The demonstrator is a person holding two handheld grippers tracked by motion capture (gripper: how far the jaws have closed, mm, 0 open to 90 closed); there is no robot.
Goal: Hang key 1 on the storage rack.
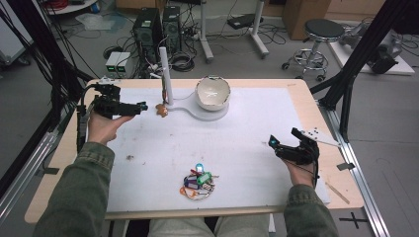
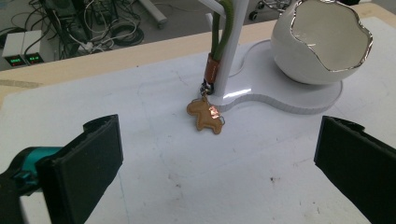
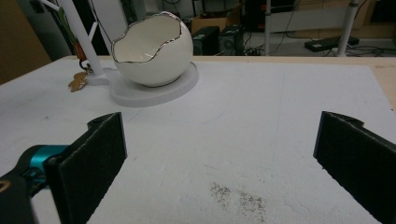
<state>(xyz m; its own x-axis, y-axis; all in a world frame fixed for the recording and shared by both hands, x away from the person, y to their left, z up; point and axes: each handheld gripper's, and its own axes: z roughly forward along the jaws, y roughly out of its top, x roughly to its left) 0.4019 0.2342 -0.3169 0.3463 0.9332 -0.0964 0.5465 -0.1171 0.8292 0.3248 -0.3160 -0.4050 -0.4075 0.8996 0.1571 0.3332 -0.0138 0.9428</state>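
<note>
This is a lab or robotics test room, not a home. Two desktop computer towers [image 1: 158,27] stand on the bare grey floor past the far edge of the table [image 1: 296,86], with loose cables [image 1: 180,61] coiled beside them. A metal swivel stool [image 1: 318,44] stands off the far right corner, and black frame struts [image 1: 363,47] rise beside the table.
</note>
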